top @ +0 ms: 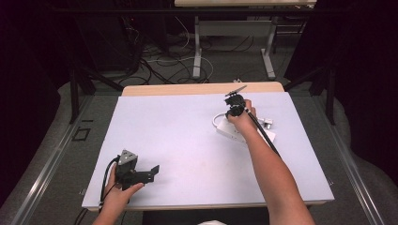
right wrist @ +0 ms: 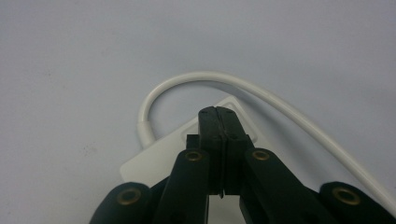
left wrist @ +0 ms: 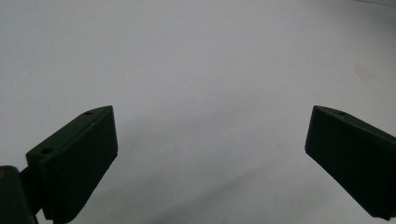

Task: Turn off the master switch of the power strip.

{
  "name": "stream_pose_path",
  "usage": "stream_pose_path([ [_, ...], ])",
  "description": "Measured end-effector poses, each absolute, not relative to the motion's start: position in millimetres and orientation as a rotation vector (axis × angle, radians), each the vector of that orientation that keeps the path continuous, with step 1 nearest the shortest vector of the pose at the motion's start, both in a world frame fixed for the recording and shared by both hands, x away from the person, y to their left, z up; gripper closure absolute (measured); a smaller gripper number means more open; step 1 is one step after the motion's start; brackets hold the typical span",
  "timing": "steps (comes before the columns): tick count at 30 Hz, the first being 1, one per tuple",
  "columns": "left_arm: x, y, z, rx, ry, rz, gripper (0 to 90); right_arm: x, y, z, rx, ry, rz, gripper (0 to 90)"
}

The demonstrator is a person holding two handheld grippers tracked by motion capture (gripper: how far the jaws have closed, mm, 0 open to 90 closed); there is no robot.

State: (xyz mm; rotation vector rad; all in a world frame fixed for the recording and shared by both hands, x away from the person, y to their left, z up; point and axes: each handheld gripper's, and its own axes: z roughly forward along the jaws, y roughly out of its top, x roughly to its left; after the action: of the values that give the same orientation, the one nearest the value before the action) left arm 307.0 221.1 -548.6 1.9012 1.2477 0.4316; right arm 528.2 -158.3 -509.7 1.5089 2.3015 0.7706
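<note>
A white flat block (top: pixel 229 131) (right wrist: pixel 154 158) lies on the right half of the table, and a white cable (top: pixel 217 118) (right wrist: pixel 196 77) loops out of its end. My right gripper (top: pixel 233 112) (right wrist: pixel 218 112) points down over this block with its jaws pressed together, and I see nothing between them. Whether the tips touch the block I cannot tell. My left gripper (top: pixel 154 172) (left wrist: pixel 210 140) rests low near the front left of the table. Its jaws stand wide apart over bare surface.
A pale mat (top: pixel 187 136) covers the wooden table. A small silvery plug-like piece (top: pixel 267 123) lies just right of the block. Beyond the table's far edge are cables on the floor and the metal legs of another table (top: pixel 197 51).
</note>
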Motion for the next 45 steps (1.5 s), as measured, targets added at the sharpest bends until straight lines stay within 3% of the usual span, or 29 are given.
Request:
stream_pose_path([
  [27, 304.7, 223.7, -548.7, 1.898, 1.256, 0.436, 2.5, 529.5, -158.7, -519.0, 1.504, 2.245, 0.76, 90.0],
  [45, 305.1, 222.1, -548.5, 1.908, 1.257, 0.431, 2.5, 526.6, -162.9, -510.3, 1.498, 2.278, 0.772, 70.3],
])
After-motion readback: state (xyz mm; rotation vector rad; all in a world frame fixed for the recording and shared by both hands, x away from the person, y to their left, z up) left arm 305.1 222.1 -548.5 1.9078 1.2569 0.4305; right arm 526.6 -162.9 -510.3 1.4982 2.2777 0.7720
